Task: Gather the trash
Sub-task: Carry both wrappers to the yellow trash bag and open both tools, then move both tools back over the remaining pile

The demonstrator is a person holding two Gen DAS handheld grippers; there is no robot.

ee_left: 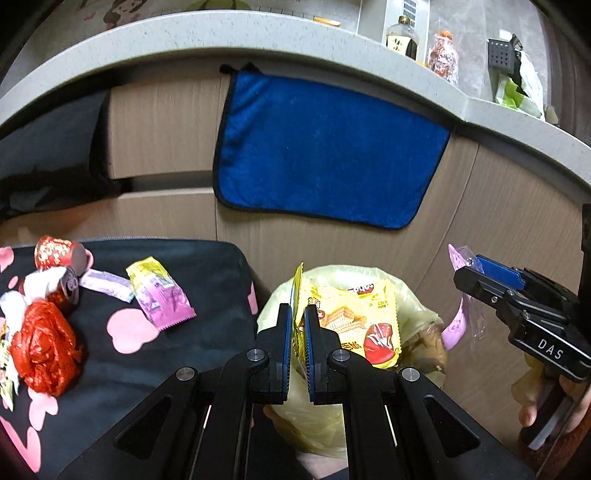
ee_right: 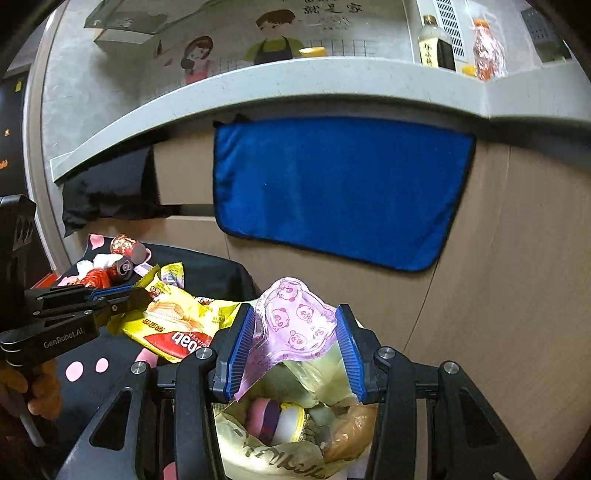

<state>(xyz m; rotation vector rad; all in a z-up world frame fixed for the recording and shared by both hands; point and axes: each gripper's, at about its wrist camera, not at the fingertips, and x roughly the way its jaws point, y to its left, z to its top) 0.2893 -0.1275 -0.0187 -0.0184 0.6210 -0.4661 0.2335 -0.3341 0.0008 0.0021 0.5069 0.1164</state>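
My left gripper [ee_left: 298,332] is shut on the edge of a yellow wafer wrapper [ee_left: 354,321], which hangs over the bin lined with a yellowish bag [ee_left: 417,295]. In the right wrist view that left gripper [ee_right: 136,295] comes in from the left with the yellow wrapper [ee_right: 177,321]. My right gripper [ee_right: 295,347] is shut on a pink panda-print wrapper [ee_right: 295,325] stretched between its pads, above the bin bag [ee_right: 258,458] holding several pieces of trash. From the left wrist view the right gripper [ee_left: 476,273] holds the pink wrapper [ee_left: 458,325] just right of the bin.
Left of the bin, a black cloth with pink hearts [ee_left: 207,266] carries red cans [ee_left: 55,251], a crumpled red bag [ee_left: 44,350], a yellow-pink packet [ee_left: 159,295] and a lilac wrapper [ee_left: 105,284]. Behind hangs a blue towel [ee_left: 325,155] on the cabinet under a grey counter [ee_left: 221,33].
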